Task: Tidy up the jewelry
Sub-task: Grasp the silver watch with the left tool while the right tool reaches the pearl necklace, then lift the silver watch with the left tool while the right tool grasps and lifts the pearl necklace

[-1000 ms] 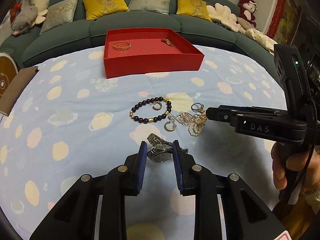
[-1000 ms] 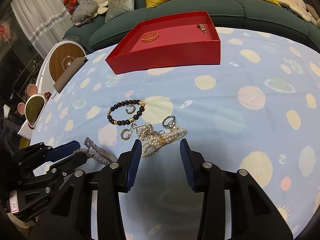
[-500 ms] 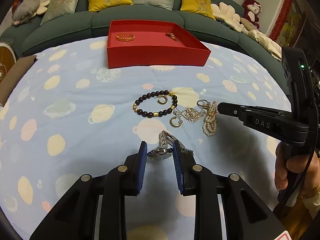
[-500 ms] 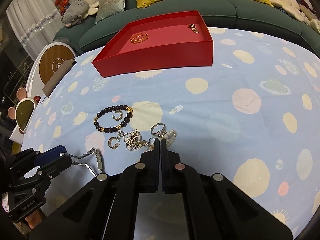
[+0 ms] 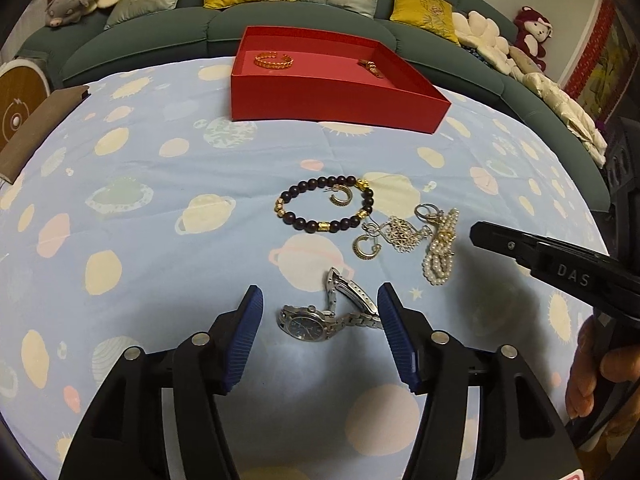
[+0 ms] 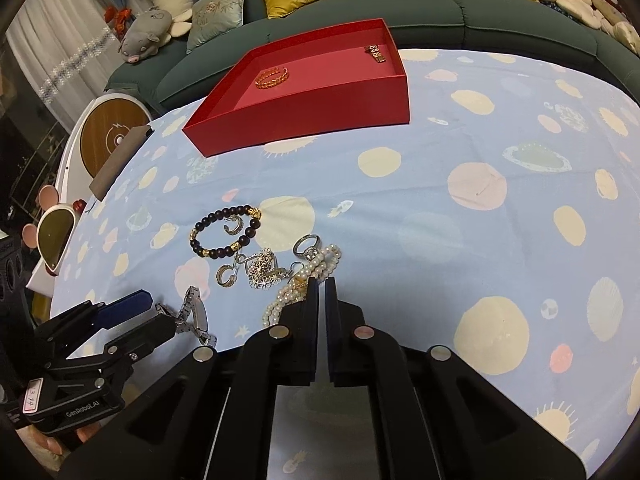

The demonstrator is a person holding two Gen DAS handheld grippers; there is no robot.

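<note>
A silver watch [image 5: 320, 316] lies on the blue cloth between the spread fingers of my open left gripper [image 5: 318, 312]. A dark bead bracelet [image 5: 324, 208], two hoop earrings, a silver chain [image 5: 400, 232], a ring and a pearl bracelet [image 5: 440, 256] lie just beyond. My right gripper [image 6: 321, 284] is shut with its tips at the pearl bracelet [image 6: 304, 280]; whether it holds the pearls cannot be told. A red tray [image 5: 332, 100] at the back holds a gold bangle [image 5: 274, 60] and a small gold piece [image 5: 370, 68].
A green sofa [image 5: 280, 20] with cushions and plush toys curves behind the table. A round wooden disc [image 6: 108, 140] and a brown pad sit at the left edge. Bare cloth lies right of the jewelry [image 6: 480, 240].
My left gripper has opened wide and the watch now lies flat on the cloth between its fingers. My right gripper closed at the pearl bracelet and stayed shut.
</note>
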